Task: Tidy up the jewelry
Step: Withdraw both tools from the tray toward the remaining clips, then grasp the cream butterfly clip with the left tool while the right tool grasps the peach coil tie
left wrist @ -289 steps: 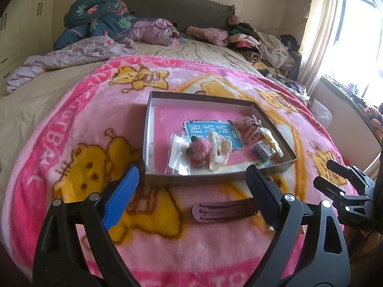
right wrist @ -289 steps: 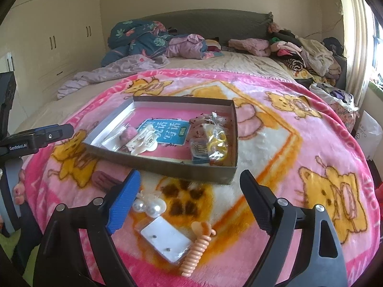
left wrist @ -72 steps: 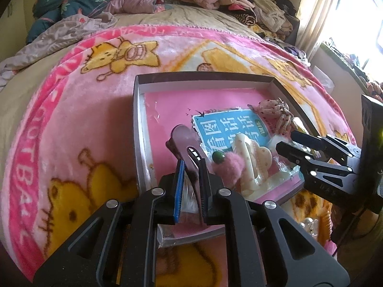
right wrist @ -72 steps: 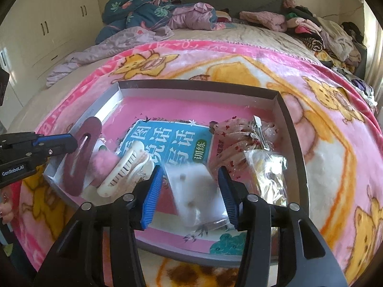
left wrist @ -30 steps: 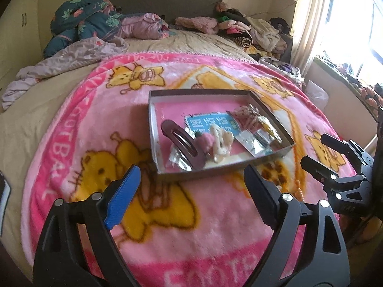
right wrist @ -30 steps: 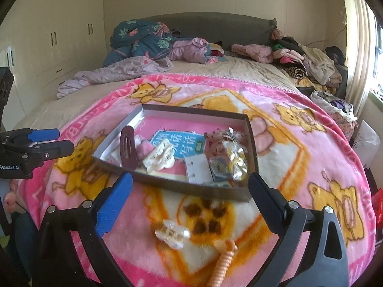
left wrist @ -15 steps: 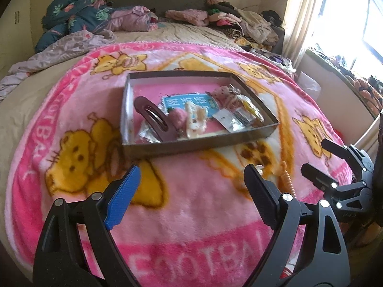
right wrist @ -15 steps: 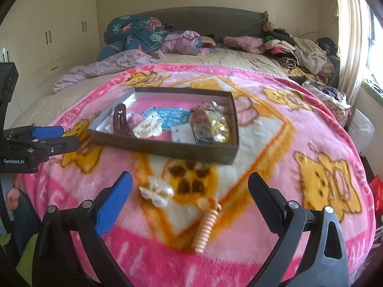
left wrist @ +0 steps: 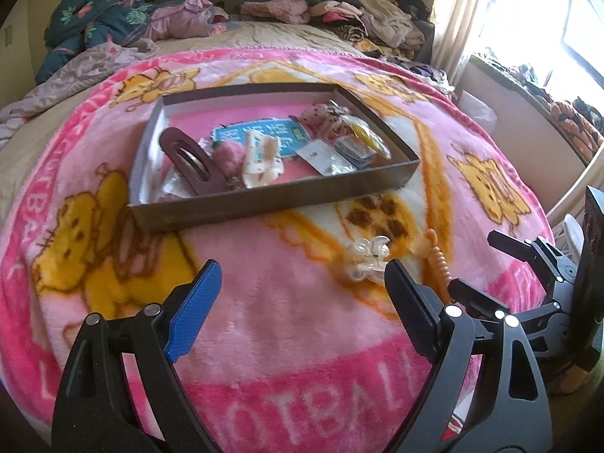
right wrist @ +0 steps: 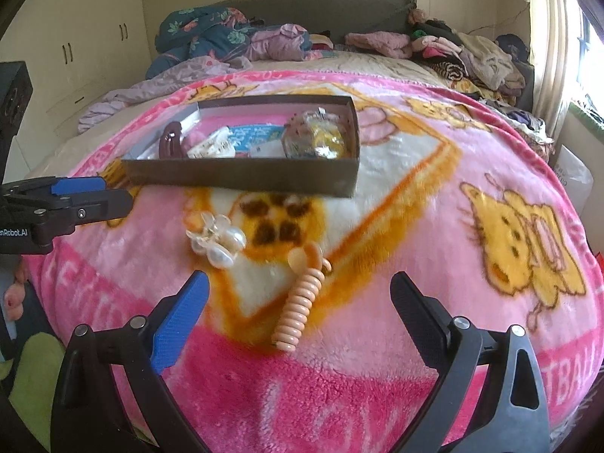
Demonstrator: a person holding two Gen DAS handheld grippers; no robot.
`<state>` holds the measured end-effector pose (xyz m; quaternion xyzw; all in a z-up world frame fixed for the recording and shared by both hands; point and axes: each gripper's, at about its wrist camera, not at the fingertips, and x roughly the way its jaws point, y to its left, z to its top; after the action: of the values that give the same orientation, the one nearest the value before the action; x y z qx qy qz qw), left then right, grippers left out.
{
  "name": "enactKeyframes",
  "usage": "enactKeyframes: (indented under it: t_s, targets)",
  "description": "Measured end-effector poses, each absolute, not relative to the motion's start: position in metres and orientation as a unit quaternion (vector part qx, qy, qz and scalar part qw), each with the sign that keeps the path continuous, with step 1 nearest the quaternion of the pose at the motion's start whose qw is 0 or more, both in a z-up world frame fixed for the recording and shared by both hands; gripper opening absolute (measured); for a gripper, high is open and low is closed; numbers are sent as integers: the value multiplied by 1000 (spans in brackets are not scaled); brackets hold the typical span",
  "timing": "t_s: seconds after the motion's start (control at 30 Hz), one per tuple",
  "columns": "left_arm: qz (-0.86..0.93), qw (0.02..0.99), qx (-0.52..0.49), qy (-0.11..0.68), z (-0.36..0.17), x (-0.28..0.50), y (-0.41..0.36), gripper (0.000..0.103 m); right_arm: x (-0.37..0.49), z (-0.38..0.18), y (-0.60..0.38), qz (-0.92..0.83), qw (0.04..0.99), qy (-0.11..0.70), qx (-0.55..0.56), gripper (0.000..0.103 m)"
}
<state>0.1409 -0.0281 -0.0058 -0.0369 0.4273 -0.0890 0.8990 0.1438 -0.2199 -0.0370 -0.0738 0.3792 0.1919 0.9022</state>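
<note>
A shallow grey box (left wrist: pixel 271 198) (right wrist: pixel 241 179) with a pink floor sits on the pink blanket. It holds a maroon hair clip (left wrist: pixel 190 158) (right wrist: pixel 170 145), a cream claw clip (left wrist: pixel 260 154), a white card (left wrist: pixel 319 154) and several small packets. In front of the box lie a pearl flower clip (left wrist: pixel 368 255) (right wrist: pixel 217 239) and an orange spiral hair tie (left wrist: pixel 438 256) (right wrist: pixel 300 302). My left gripper (left wrist: pixel 302 309) is open and empty, low over the blanket left of the pearl clip. My right gripper (right wrist: pixel 298 324) is open and empty, just short of the spiral tie.
The pink cartoon blanket (left wrist: pixel 264 339) covers a bed with piled clothes and bedding (right wrist: pixel 234 37) at the headboard. A window and curtain (left wrist: pixel 490 19) are at the right. Wardrobes (right wrist: pixel 75 45) stand at the left. The right gripper shows at the left wrist view's right edge (left wrist: pixel 528 283).
Both grippers, earlier shut on the maroon clip and the white card over the box, have let go and pulled back, now open and dropping lower toward the pearl clip and spiral tie.
</note>
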Motion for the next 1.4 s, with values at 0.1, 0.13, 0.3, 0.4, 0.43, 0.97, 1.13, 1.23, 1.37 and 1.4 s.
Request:
enactKeyframes:
  t_s: [0.1, 0.13, 0.3, 0.4, 0.43, 0.97, 1.13, 1.23, 1.37, 1.4]
  targets:
    - [-96, 896, -30, 433, -14, 145, -38, 79, 148, -46, -222, 195, 898, 388, -70, 83]
    - [-97, 895, -28, 435, -16, 146, -41, 79, 149, -49, -223, 195, 897, 391, -68, 81]
    - [-107, 888, -21, 446, -28, 152, -54, 79, 156, -62, -225, 203, 889, 405, -62, 67]
    - [-112, 884, -18, 453, -35, 157, -61, 79, 159, -69, -225, 208, 885, 412, -60, 60]
    - [-113, 883, -17, 455, -37, 158, -62, 79, 159, -71, -225, 209, 885, 412, -60, 57]
    - [-119, 874, 13, 470, -61, 185, -93, 61, 170, -70, -259, 205, 895, 395, -38, 17]
    - [-119, 871, 13, 476, -62, 190, -92, 37, 173, -66, -262, 201, 897, 391, -35, 17]
    - [-122, 871, 16, 476, -61, 189, -92, 37, 174, -62, -263, 199, 899, 388, -32, 17]
    - [-128, 872, 9, 473, -56, 186, -91, 37, 173, -57, -261, 202, 900, 384, -33, 17]
    - [-132, 872, 7, 471, -54, 185, -90, 37, 172, -54, -259, 204, 900, 382, -35, 17]
